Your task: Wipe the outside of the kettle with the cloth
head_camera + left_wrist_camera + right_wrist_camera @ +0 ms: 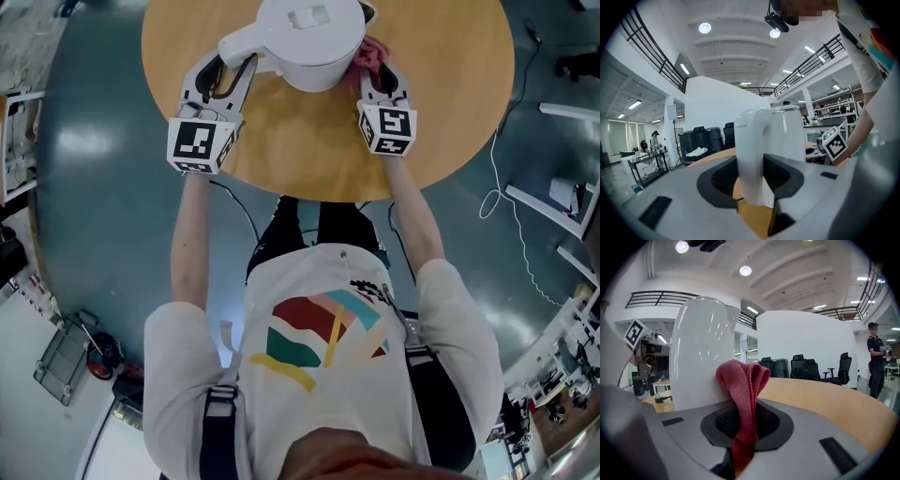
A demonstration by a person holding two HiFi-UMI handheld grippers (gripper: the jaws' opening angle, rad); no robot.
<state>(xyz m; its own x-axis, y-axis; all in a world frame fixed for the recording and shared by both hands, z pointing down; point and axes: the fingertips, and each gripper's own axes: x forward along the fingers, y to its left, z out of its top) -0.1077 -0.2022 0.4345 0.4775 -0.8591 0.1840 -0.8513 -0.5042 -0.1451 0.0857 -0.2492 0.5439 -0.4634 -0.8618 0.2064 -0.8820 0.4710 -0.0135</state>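
**Wiping kettle (309, 37) with cloth (372, 52)**

Pinching the red cloth between the closed jaws of the right gripper (378, 82), bunched fold sticking out past the tips. Pressing that fold against the right side of the white kettle. Clamping the kettle's handle (750, 154) from both sides with the left gripper (225, 73). Holding the kettle upright near the far edge of the round wooden table (281, 159), between both grippers.

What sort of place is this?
Most likely a big open office or lab hall, not a home kitchen: black office chairs stand by a white wall, a railed upper gallery runs overhead, and the kettle sits on a round wooden table.
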